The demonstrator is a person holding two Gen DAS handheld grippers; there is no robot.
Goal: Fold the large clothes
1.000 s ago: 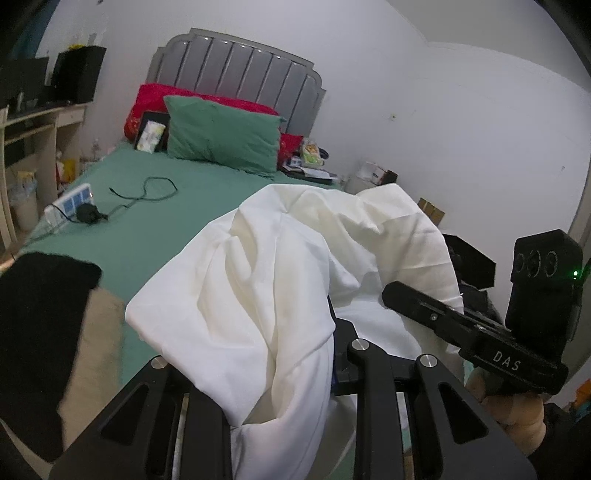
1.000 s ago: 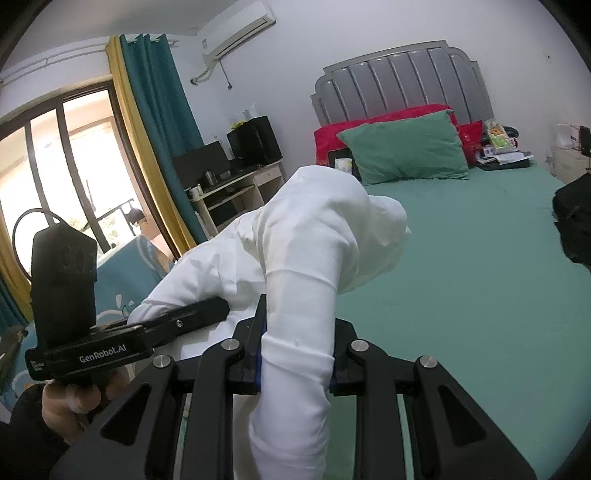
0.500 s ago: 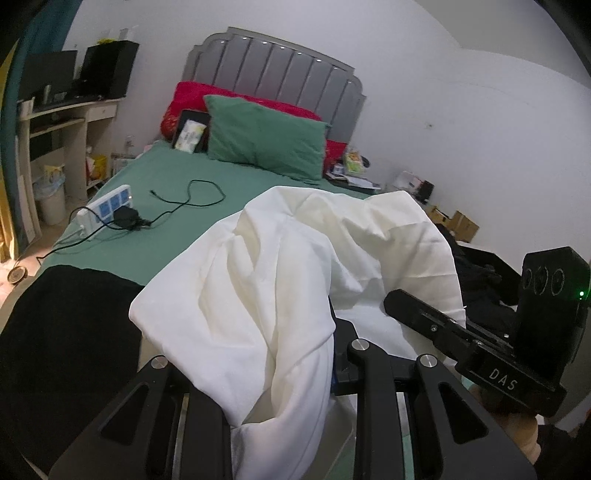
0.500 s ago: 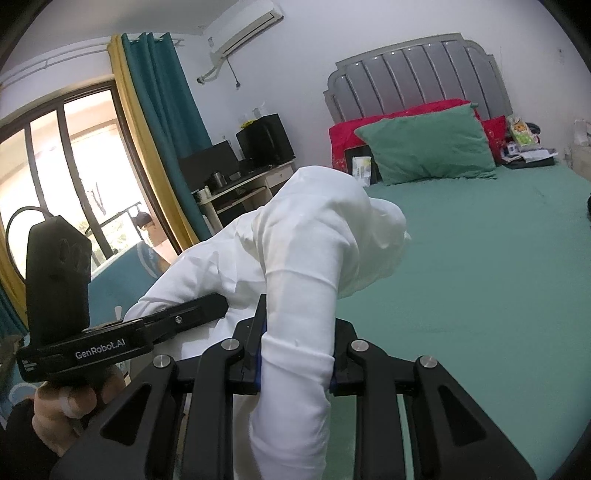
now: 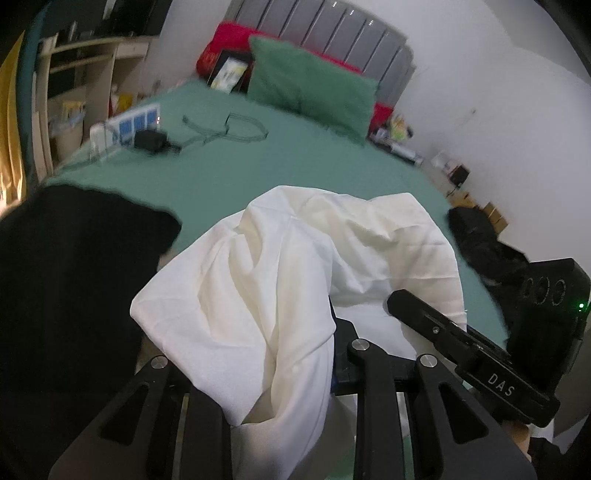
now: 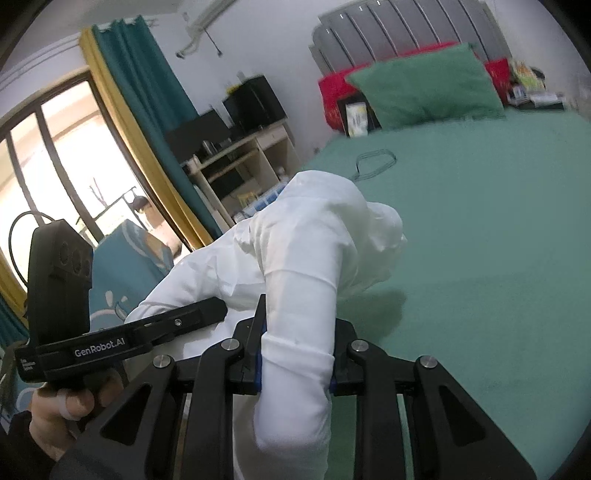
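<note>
Both hand-held grippers are clamped on the same white, soft cotton garment (image 5: 295, 280). Left hand-held gripper (image 5: 295, 373) has its jaws drawn narrow around a thick bunch of the cloth, which spills over the left finger and hides it. Right hand-held gripper (image 6: 297, 354) pinches a rolled, tube-like fold of the garment (image 6: 303, 266) between its blue-edged pads, the cloth rising above the jaws and flopping over to the far right in a rounded hump.

The garment hangs between the two tools above the near end of a bed with a green sheet (image 5: 295, 162); whether its lower folds touch the sheet cannot be told. In the right wrist view the person's left hand (image 6: 70, 402) grips the handle of the other tool at the near left.

A black piece of cloth (image 5: 70, 280) lies on the near left of the bed, and another dark heap (image 5: 484, 240) sits at the right edge. Farther off on the sheet lie a coiled grey cable (image 5: 236, 127), a black charger block (image 5: 149, 140) and a white power strip with blue sockets (image 5: 129, 122). At the far end a green pillow (image 5: 314, 85) leans on red pillows (image 5: 225, 48) before a grey padded headboard (image 5: 332, 29). A wooden desk (image 6: 240, 155) and teal curtains with yellow edging (image 6: 147, 99) stand at the left.
</note>
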